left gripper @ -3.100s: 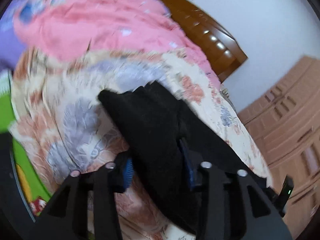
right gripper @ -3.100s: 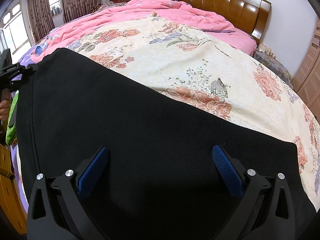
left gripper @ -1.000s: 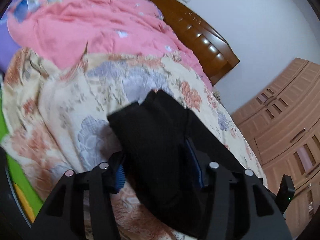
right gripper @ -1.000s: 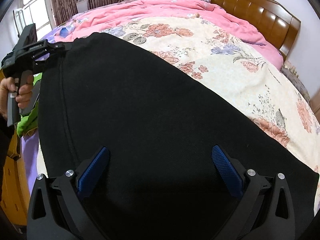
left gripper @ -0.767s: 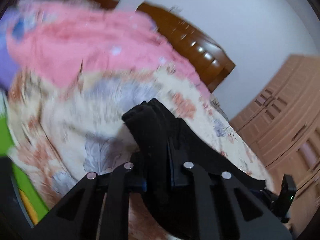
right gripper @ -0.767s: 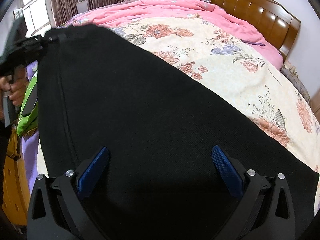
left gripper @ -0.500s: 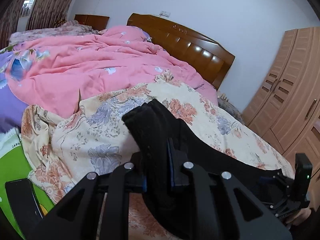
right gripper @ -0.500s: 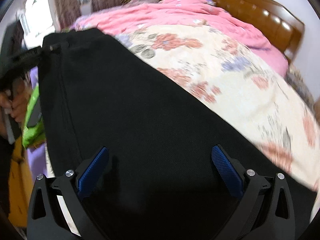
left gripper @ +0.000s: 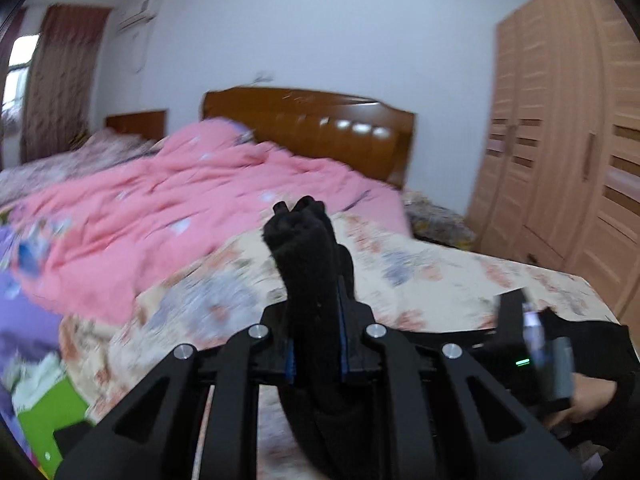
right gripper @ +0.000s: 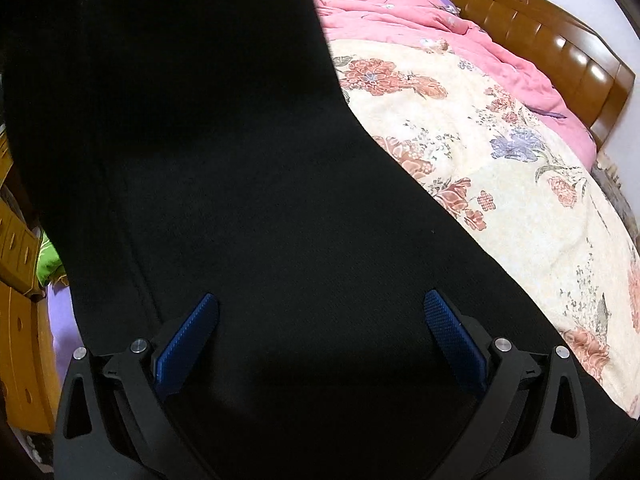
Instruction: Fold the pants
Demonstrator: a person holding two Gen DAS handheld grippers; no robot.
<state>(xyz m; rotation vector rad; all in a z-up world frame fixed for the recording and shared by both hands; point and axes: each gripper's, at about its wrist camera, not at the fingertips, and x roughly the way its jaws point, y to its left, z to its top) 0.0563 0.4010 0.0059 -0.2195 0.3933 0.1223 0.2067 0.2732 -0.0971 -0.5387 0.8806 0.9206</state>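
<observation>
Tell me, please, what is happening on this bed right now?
A person is folding black pants over a bed with a floral cover. The left tool is shut on a bunched end of the pants, holding it up above the cover. The right tool hangs open with the cloth spread wide in front of it. A pink quilt lies by the headboard.

Left wrist view: heavy motion blur, daylight from curtained window (left gripper: pixel 16 80) at left edge, glare spots on glossy wooden headboard (left gripper: pixel 352 128). Right wrist view sharp; black fabric pants (right gripper: pixel 240 200) underexposed, textureless up top. Fisheye vignette corners.
</observation>
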